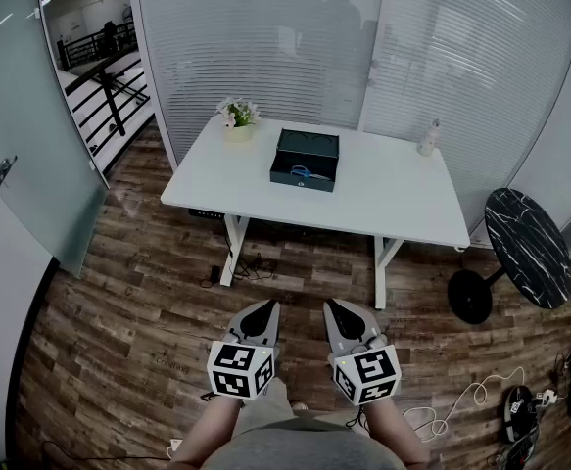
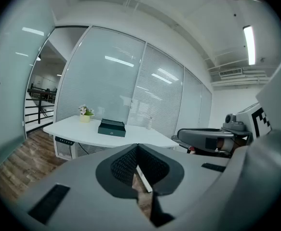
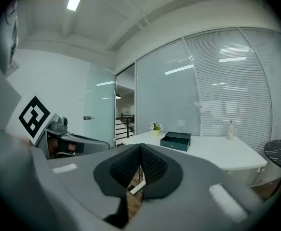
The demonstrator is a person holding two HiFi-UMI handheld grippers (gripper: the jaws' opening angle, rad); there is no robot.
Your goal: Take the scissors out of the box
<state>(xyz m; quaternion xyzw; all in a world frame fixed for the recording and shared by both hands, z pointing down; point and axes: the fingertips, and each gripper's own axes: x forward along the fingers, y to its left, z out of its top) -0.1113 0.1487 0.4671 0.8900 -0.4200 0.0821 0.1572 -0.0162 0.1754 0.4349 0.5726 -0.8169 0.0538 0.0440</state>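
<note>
A dark green box (image 1: 305, 159) stands open on the white table (image 1: 383, 199), with blue-handled scissors (image 1: 309, 173) lying inside it. The same box (image 2: 112, 127) shows far off in the left gripper view and as box (image 3: 175, 140) in the right gripper view, where the scissors are hidden. Both grippers hang close to my body, well short of the table. My left gripper (image 1: 260, 313) has its jaws together with nothing between them. My right gripper (image 1: 344, 312) is shut and empty too.
A small flowerpot (image 1: 238, 117) sits at the table's far left corner and a white bottle (image 1: 428, 138) at its far right. A round black marble side table (image 1: 527, 246) stands to the right. Cables and a power strip (image 1: 520, 399) lie on the wooden floor.
</note>
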